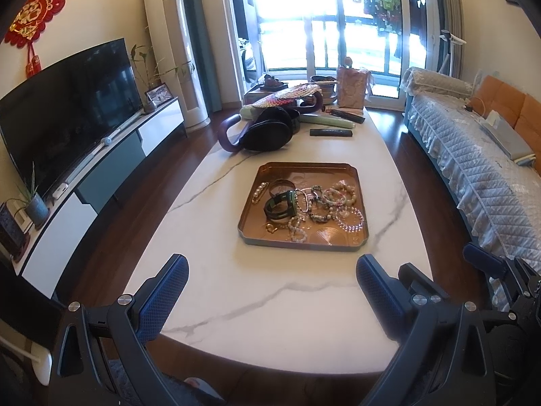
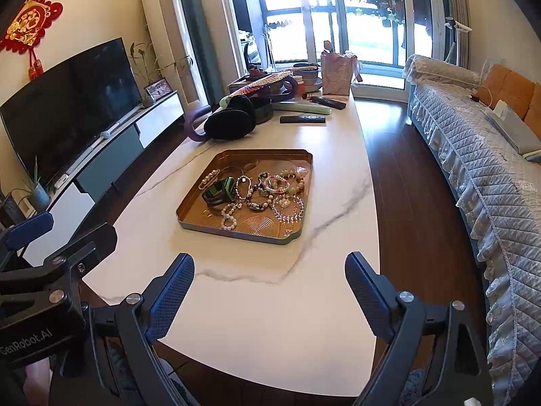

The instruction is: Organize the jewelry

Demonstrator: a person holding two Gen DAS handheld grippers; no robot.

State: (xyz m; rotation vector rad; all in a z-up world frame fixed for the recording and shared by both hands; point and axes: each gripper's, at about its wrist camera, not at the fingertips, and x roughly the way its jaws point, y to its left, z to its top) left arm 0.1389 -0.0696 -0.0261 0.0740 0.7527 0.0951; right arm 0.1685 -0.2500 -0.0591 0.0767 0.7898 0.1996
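Observation:
A copper tray (image 1: 267, 169) sits mid-table on the white marble table (image 1: 270, 304); it also shows in the right wrist view (image 2: 203, 223). In it lie several bead bracelets (image 1: 351, 218) (image 2: 287, 207), a green and black watch (image 1: 282, 204) (image 2: 219, 191), and a pearl pin (image 1: 258, 193). My left gripper (image 1: 270, 277) is open and empty above the table's near end, short of the tray. My right gripper (image 2: 270, 274) is open and empty, also short of the tray, to the right of the left one.
Behind the tray lie black earmuffs (image 1: 267, 133), a purple handle (image 1: 226, 135), a remote (image 1: 331, 132), a woven fan (image 1: 287, 96) and a pink bag (image 1: 351, 88). A sofa (image 1: 473, 176) runs along the right, a TV stand (image 1: 101, 169) along the left.

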